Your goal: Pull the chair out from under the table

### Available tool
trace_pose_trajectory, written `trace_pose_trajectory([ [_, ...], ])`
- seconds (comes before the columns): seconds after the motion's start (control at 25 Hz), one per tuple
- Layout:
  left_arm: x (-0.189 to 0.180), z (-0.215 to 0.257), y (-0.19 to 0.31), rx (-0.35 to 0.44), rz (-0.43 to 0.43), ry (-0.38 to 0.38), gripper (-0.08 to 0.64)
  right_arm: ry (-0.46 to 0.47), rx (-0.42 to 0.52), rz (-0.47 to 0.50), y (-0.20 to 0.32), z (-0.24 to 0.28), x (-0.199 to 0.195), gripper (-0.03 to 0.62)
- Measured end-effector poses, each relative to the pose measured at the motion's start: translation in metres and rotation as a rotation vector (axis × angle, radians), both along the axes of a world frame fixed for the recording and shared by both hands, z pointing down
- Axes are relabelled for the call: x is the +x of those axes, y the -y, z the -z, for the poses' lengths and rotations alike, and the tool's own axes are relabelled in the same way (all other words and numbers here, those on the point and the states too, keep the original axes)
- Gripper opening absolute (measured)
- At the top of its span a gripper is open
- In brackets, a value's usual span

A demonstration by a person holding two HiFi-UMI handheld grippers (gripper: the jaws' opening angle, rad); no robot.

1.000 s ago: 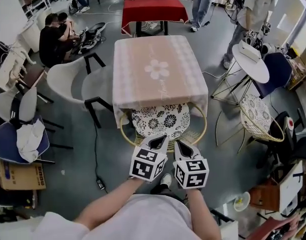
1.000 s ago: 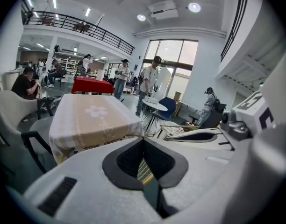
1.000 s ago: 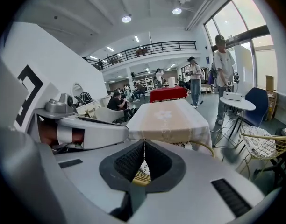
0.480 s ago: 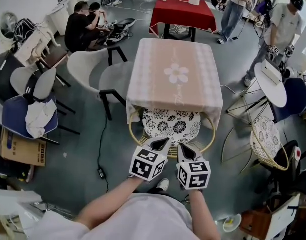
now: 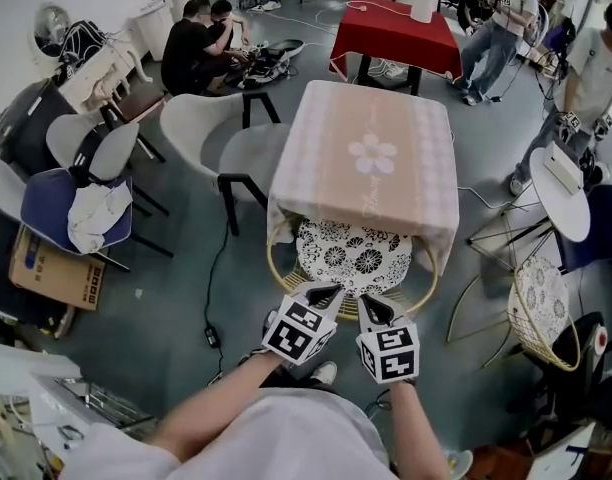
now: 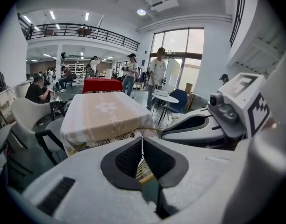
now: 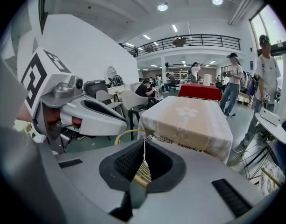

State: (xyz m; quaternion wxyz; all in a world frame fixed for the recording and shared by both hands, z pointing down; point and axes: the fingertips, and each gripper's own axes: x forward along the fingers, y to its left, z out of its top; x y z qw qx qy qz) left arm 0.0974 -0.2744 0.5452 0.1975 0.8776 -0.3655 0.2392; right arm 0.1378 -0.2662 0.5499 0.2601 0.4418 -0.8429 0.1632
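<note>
Your left gripper (image 5: 324,292) and right gripper (image 5: 372,305) both closed, empty, side by side, near the chair (image 5: 273,268), chair tucked under the table (image 5: 371,153)

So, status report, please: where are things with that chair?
Left gripper and right gripper shut, empty, over rattan chair rim. Chair tucked under table, not gripped. Tablecloth drapes over cushion.

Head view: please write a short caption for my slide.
Both shut, the left gripper and right gripper hover near the wicker chair tucked under the cloth-covered table.
</note>
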Motion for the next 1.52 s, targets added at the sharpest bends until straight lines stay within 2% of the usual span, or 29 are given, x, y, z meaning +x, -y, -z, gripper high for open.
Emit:
trace_pose_trajectory([
  [0.16, 0.005, -0.007, -0.011, 0.010, -0.093, 0.061, 0.012, -0.079, 0.017, 0.108, -0.008, -0.008, -0.003, 0.003],
  [0.44, 0.011, -0.027, -0.025, 0.012, -0.245, 0.101, 0.111, -0.214, 0.035, 0.294, -0.021, -0.023, -0.010, 0.003],
  [0.56, 0.013, -0.035, -0.031, -0.002, -0.319, 0.125, 0.159, -0.262, 0.012, 0.350, -0.030, -0.036, -0.010, 0.005],
  [0.68, 0.015, -0.051, -0.040, -0.013, -0.399, 0.195, 0.184, -0.303, -0.009, 0.405, -0.038, -0.048, -0.011, 0.005],
  [0.84, 0.019, -0.071, -0.046, 0.013, -0.499, 0.298, 0.207, -0.366, -0.019, 0.475, -0.046, -0.061, -0.010, 0.008],
  [1.0, 0.019, -0.088, -0.048, 0.042, -0.588, 0.393, 0.225, -0.430, -0.040, 0.523, -0.049, -0.077, -0.004, 0.088],
  [1.24, 0.010, -0.114, -0.047, 0.025, -0.635, 0.488, 0.225, -0.530, -0.030, 0.568, -0.048, -0.097, 0.004, 0.103],
  [1.52, 0.000, -0.136, -0.037, 0.045, -0.655, 0.577, 0.225, -0.665, 0.012, 0.623, -0.036, -0.114, 0.010, 0.103],
])
